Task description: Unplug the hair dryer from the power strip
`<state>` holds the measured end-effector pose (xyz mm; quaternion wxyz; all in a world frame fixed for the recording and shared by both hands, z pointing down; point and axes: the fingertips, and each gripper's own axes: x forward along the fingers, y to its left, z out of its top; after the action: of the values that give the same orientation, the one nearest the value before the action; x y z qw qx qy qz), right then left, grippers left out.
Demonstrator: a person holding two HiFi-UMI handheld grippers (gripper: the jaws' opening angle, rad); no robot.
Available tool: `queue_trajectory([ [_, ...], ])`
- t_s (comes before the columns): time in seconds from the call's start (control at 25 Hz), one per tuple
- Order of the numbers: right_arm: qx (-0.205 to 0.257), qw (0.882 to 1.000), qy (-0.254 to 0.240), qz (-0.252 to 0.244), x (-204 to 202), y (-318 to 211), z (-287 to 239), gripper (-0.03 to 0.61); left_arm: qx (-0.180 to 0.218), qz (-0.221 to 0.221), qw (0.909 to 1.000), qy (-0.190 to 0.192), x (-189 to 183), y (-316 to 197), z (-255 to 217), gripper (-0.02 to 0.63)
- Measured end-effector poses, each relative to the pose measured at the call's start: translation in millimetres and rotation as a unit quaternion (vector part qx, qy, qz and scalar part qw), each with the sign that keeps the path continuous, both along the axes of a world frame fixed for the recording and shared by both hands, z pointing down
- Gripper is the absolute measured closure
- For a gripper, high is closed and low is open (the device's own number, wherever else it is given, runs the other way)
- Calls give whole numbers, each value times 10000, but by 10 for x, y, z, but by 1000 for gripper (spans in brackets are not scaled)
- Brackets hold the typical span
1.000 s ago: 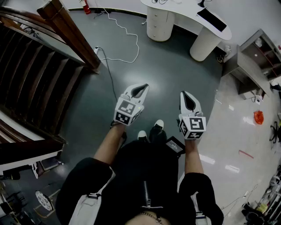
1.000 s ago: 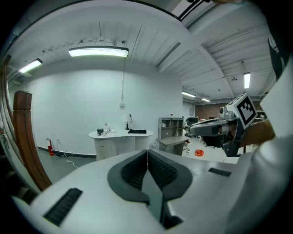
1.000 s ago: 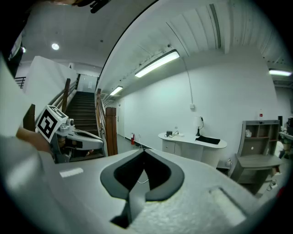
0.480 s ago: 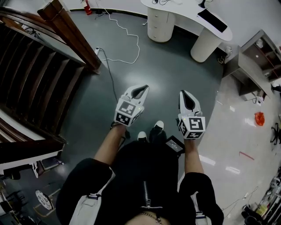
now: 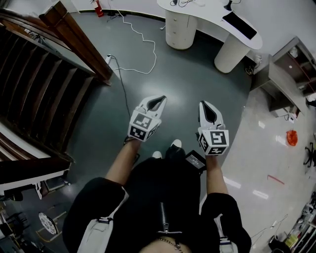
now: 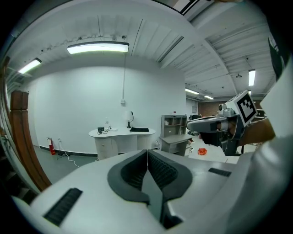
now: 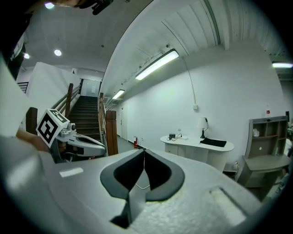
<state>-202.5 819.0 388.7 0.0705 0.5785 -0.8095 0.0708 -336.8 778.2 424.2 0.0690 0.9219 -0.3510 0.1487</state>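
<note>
A small white power strip (image 5: 108,59) lies on the grey floor beside the wooden stair post (image 5: 79,42). A white cable (image 5: 143,44) runs from it toward the far wall, and a thin dark cable (image 5: 123,91) leads from it toward me. No hair dryer can be made out. My left gripper (image 5: 157,99) is held out level in front of me, shut and empty (image 6: 147,153). My right gripper (image 5: 205,105) is beside it, also shut with nothing in it (image 7: 144,153). Both are well short of the strip.
A wooden staircase (image 5: 39,94) fills the left. A white curved desk (image 5: 197,15) with a black pad (image 5: 239,23) stands ahead at the wall. A grey shelf unit (image 5: 286,69) is at the right, with an orange object (image 5: 292,137) on the glossy floor.
Both grippers have been carried a little forward with the person, still side by side and shut. The floor and desk have shifted slightly in the head view.
</note>
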Motion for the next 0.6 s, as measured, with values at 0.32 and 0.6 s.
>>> queue_trajectory([
  [0.32,15,9996,-29,-282,317,-489,-127,574,-50,-204,9997,-79,335,-429,-110,600],
  [0.6,-76,9985,-71,-534,543,-735,-70,574,-48,-322,9994,-137,622,-633,-116,600],
])
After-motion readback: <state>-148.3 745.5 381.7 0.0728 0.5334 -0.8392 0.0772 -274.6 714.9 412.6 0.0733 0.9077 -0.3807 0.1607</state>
